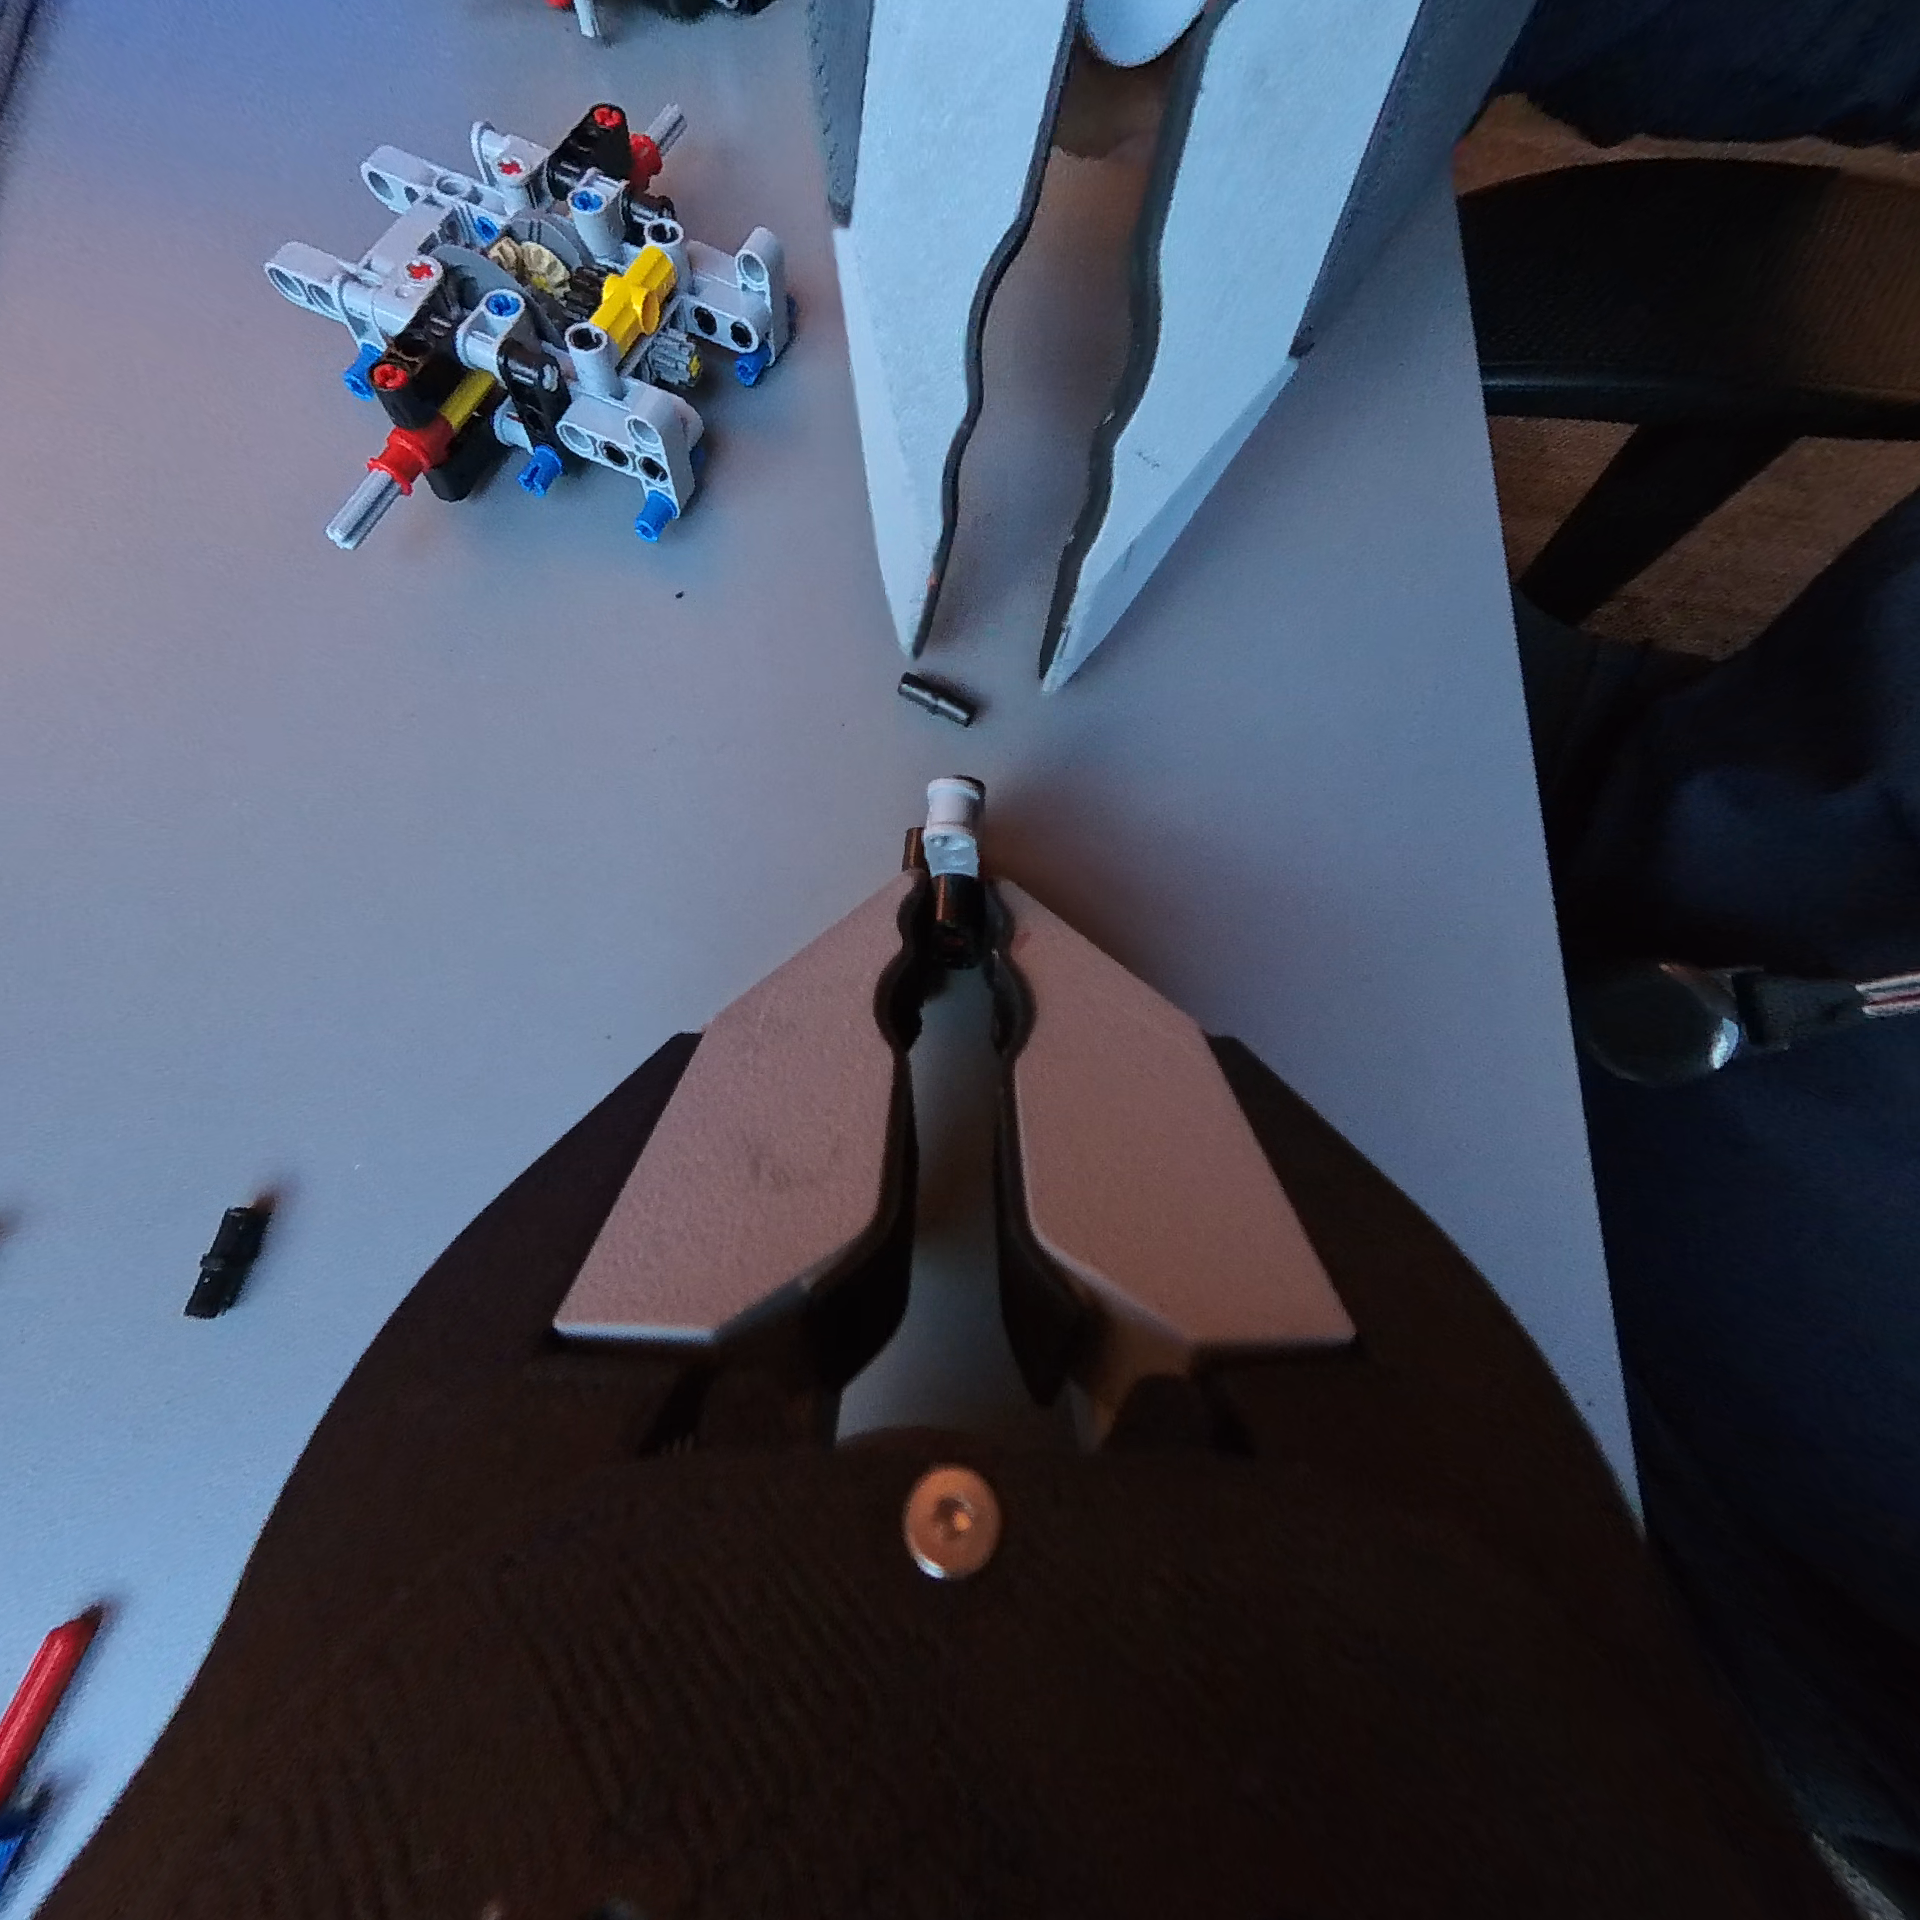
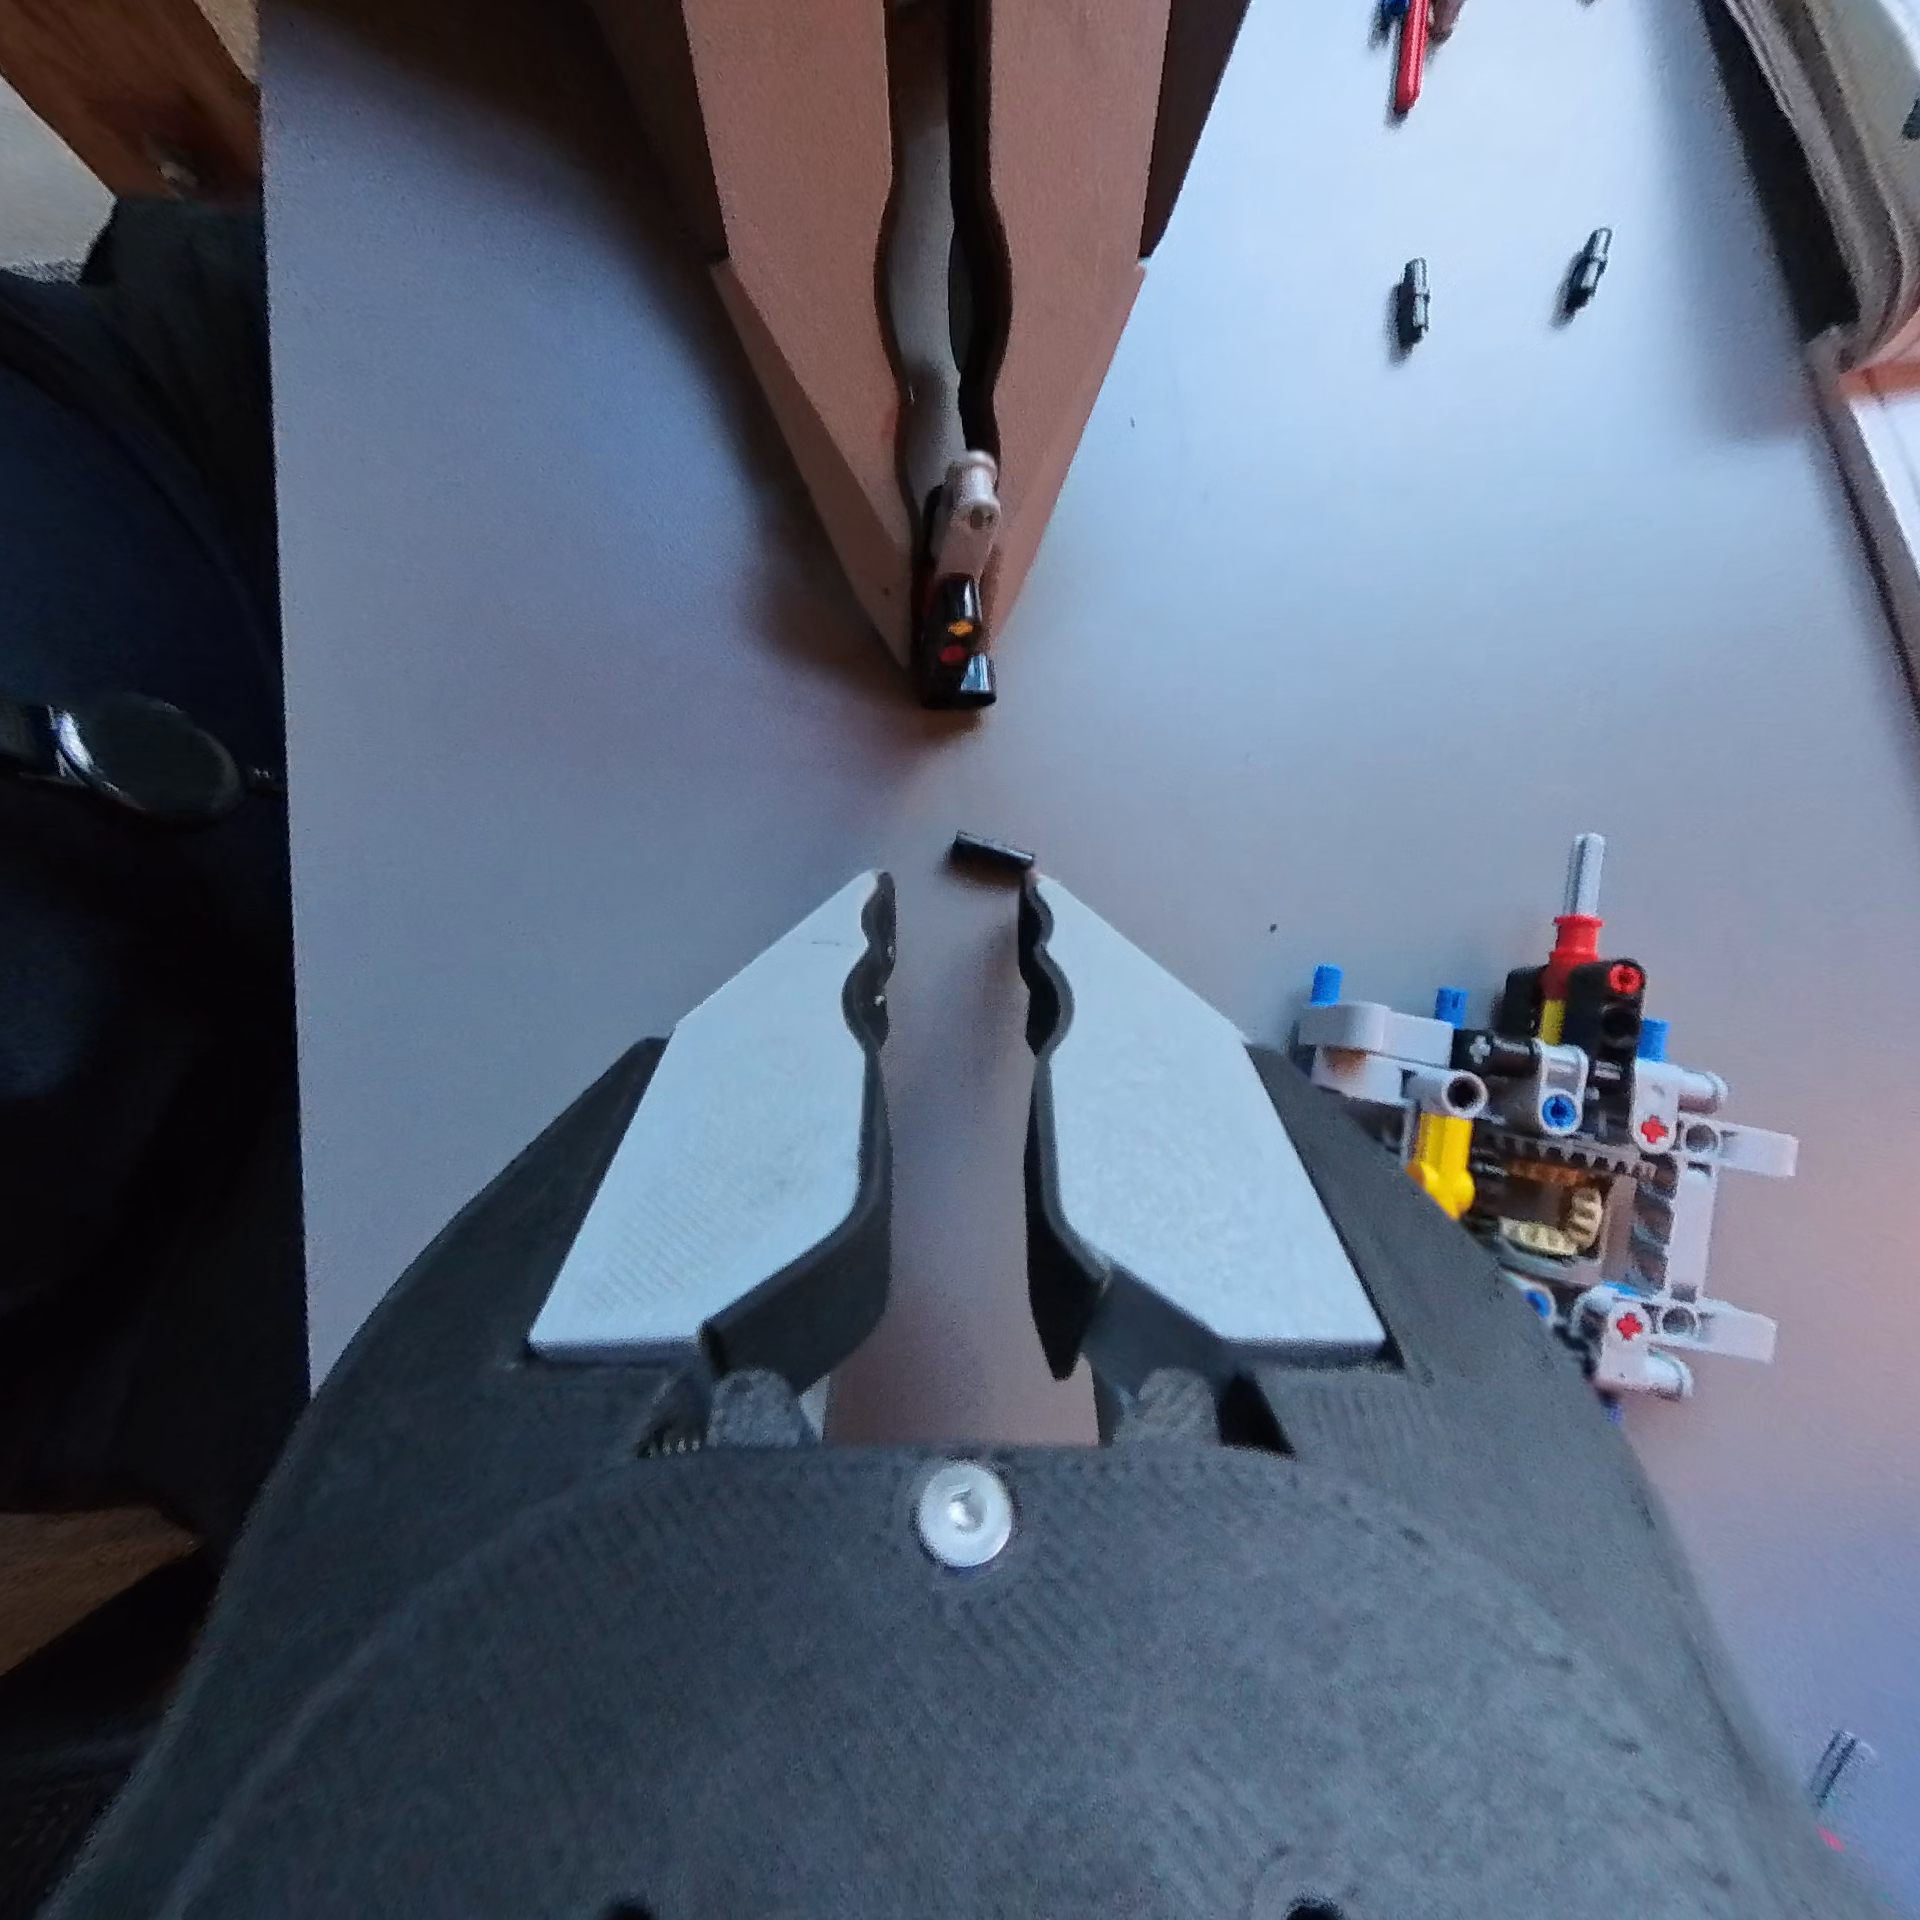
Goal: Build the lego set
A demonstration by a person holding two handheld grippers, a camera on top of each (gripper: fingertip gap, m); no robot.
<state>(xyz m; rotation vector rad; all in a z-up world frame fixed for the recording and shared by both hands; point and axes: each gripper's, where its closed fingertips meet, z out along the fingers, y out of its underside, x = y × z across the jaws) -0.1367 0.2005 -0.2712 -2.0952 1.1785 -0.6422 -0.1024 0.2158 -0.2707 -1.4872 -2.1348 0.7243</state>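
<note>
Table point(image 1: 416, 831) smooth grey, left hand-held gripper point(image 1: 951, 914) pinching small black-and-white connector piece point(image 1: 951, 862), right hand-held gripper point(image 2: 956, 894) spread beside short black pin point(image 2: 992, 857)

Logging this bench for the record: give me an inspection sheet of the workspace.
Surface: pale grey table, near edge by the grippers.
Things: black pin lying loose just past the right fingertips; black-and-white connector piece; multicolour beam assembly.
Clutter: spare black pins, red axle.
Grippers: left gripper clamps the connector piece; right gripper open, holding nothing.
Cables: nothing seen.
Surroundings: black chair, brown floor, a person's dark clothing at the table edge.
</note>
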